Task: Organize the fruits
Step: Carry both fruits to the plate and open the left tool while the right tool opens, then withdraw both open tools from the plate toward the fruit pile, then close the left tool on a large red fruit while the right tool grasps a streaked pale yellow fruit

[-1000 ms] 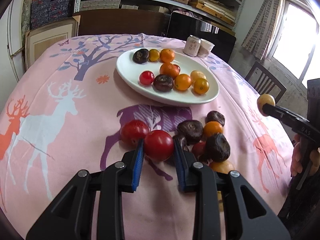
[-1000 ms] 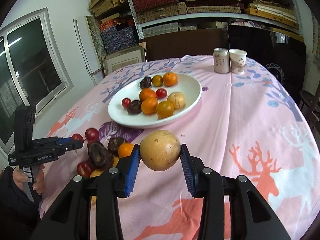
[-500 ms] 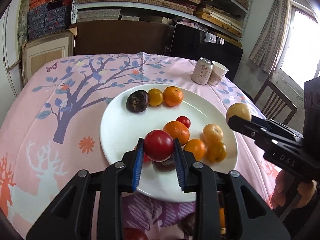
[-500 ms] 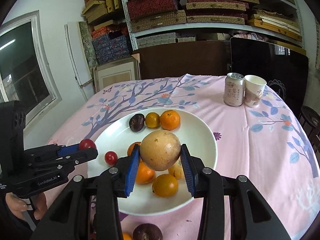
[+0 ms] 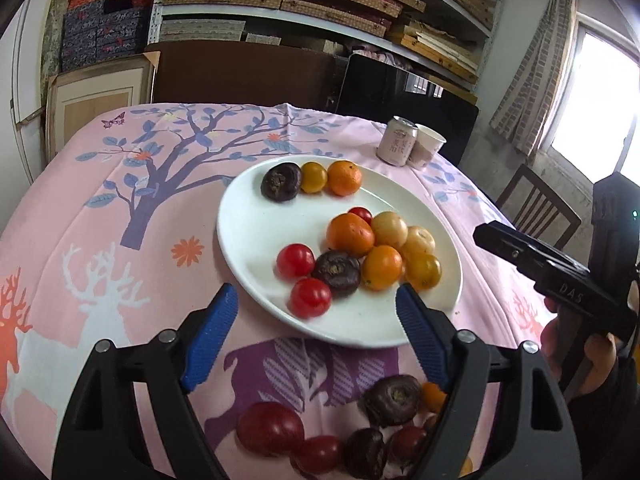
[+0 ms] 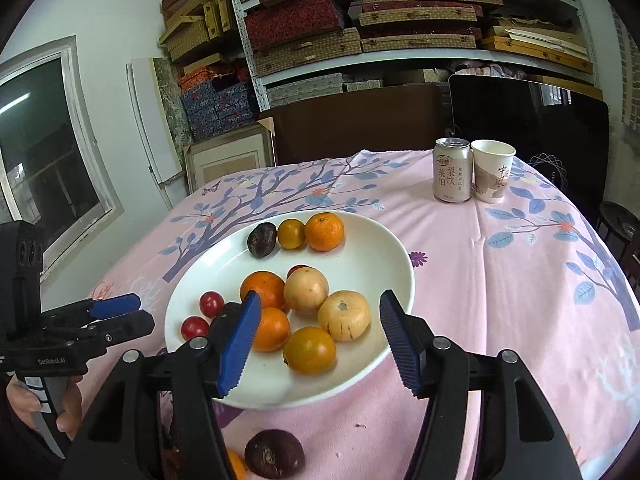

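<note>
Both grippers, left gripper [image 5: 316, 308] and right gripper [image 6: 316, 328], are opening, empty, over the white plate [image 5: 248, 240]; lift straight clear of its fruit.

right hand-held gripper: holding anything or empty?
Empty, jaws opening. The right hand-held gripper pinches nothing; the pale round fruit lies free on the white plate.
</note>
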`<action>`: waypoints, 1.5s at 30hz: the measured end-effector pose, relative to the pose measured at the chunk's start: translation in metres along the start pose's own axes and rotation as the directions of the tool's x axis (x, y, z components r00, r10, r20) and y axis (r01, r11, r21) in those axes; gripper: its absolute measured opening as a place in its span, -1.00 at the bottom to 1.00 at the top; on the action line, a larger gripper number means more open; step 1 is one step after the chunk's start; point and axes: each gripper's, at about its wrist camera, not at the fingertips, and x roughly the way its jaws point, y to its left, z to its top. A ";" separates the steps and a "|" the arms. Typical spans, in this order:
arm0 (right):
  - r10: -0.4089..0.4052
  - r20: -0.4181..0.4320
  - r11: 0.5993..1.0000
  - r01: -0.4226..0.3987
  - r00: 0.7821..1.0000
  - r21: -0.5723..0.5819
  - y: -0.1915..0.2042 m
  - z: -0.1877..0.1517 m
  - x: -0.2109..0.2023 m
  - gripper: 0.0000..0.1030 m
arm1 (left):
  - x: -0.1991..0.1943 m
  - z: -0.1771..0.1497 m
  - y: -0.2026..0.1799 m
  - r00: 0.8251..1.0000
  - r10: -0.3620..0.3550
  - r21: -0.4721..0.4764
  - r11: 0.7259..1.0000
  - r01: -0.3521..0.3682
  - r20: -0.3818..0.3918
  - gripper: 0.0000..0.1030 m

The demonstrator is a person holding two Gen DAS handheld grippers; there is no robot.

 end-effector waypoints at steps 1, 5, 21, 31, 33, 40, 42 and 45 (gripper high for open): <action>-0.002 -0.002 1.000 0.002 1.000 0.005 -0.002 -0.004 -0.004 0.27 | -0.005 -0.005 -0.005 1.000 -0.003 0.019 1.000 0.003 0.003 0.53; -0.007 -0.023 0.999 0.008 1.000 0.052 -0.016 -0.020 -0.019 0.28 | -0.022 -0.035 -0.018 1.000 -0.006 0.076 0.997 0.007 -0.015 0.54; -0.047 -0.026 0.995 0.049 0.999 0.092 -0.033 -0.052 -0.052 0.28 | -0.058 -0.121 -0.050 0.988 0.038 0.208 0.978 -0.006 -0.150 0.11; -0.057 -0.028 0.994 0.059 0.998 0.094 -0.037 -0.056 -0.055 0.28 | -0.041 -0.118 -0.044 0.971 -0.042 0.127 0.989 0.074 -0.233 0.00; -0.057 -0.026 0.995 0.058 0.998 0.080 -0.034 -0.056 -0.055 0.28 | -0.044 -0.120 -0.049 0.975 -0.054 0.147 0.985 0.087 -0.216 -0.27; 0.031 -0.087 0.999 -0.030 0.996 0.018 -0.015 -0.067 -0.056 0.28 | -0.068 -0.110 -0.026 0.993 -0.091 0.029 0.995 0.093 -0.069 -0.25; 0.100 -0.154 0.995 -0.102 0.983 -0.009 0.000 -0.079 -0.055 0.28 | -0.072 -0.106 -0.013 0.996 -0.082 -0.041 0.996 0.081 -0.036 -0.25; 0.191 -0.237 0.978 -0.205 0.952 -0.036 0.029 -0.101 -0.064 0.28 | -0.070 -0.103 -0.004 0.996 -0.075 -0.088 0.994 0.071 -0.042 -0.25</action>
